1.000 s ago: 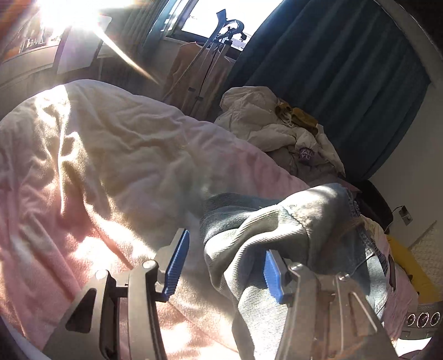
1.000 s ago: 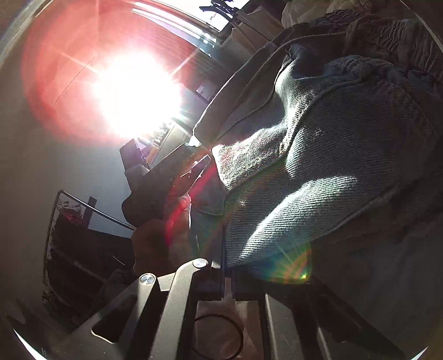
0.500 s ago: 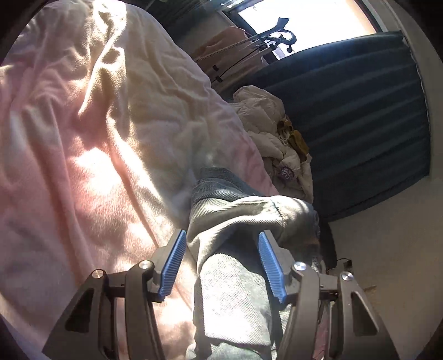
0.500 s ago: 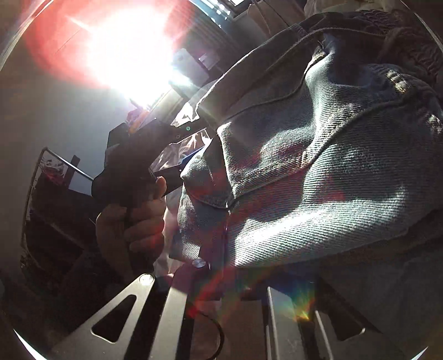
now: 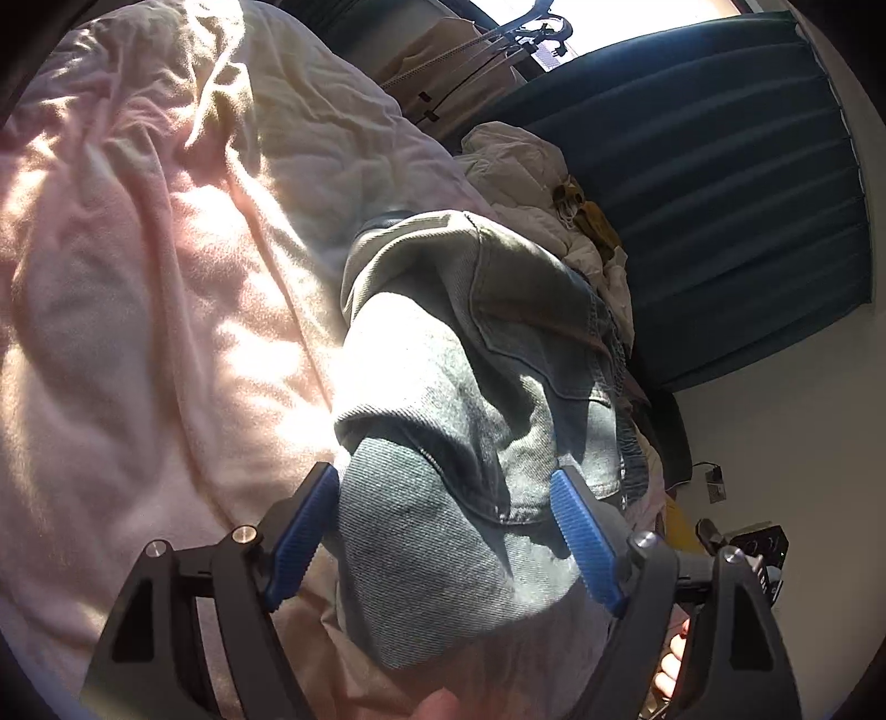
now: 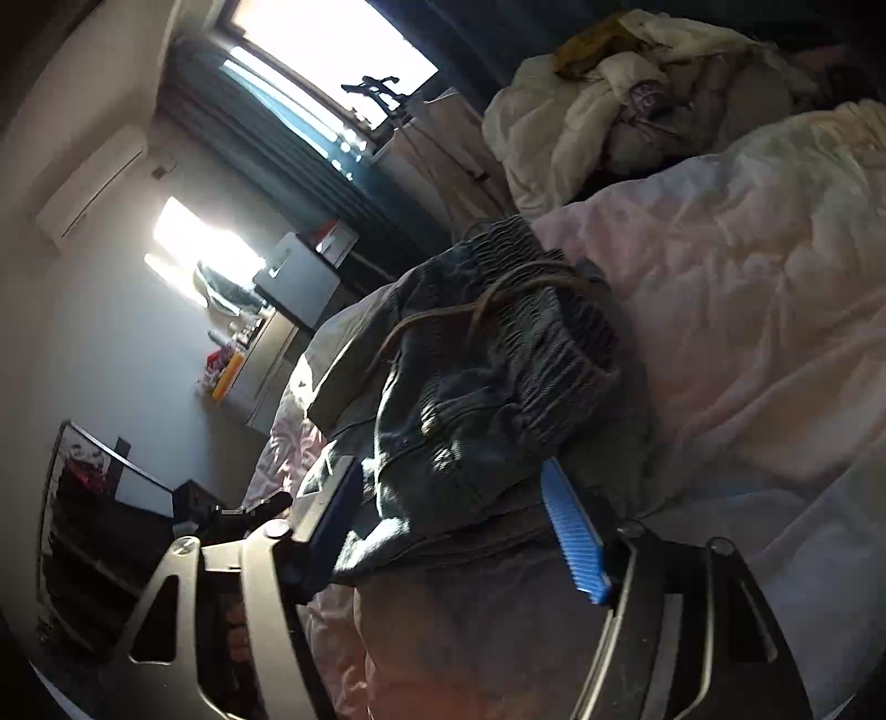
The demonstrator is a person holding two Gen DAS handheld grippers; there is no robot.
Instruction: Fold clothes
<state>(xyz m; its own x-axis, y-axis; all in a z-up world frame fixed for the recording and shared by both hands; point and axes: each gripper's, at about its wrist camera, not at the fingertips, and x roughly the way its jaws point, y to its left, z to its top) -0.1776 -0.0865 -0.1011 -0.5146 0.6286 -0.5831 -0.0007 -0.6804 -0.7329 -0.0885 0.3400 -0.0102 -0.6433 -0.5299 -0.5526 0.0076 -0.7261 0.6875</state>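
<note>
A pair of blue denim jeans [image 5: 476, 399] lies bunched on a pink blanket [image 5: 138, 332] on the bed. My left gripper [image 5: 443, 531] is open, its blue pads standing either side of a denim fold without pinching it. In the right wrist view the jeans [image 6: 487, 387] show their elastic waistband and a drawstring. My right gripper [image 6: 454, 526] is open too, its pads apart on both sides of the denim. The same pink blanket [image 6: 747, 288] spreads to the right.
A heap of cream and yellow clothes [image 5: 554, 183] lies at the bed's far end, also in the right wrist view [image 6: 609, 99]. A dark blue curtain [image 5: 720, 194] hangs behind it. A window [image 6: 332, 50], shelf and small items [image 6: 232, 365] line the wall.
My right gripper was shut on the denim and has opened; the jeans now rest on the bed. My left gripper stayed open and moved closer over the fold.
</note>
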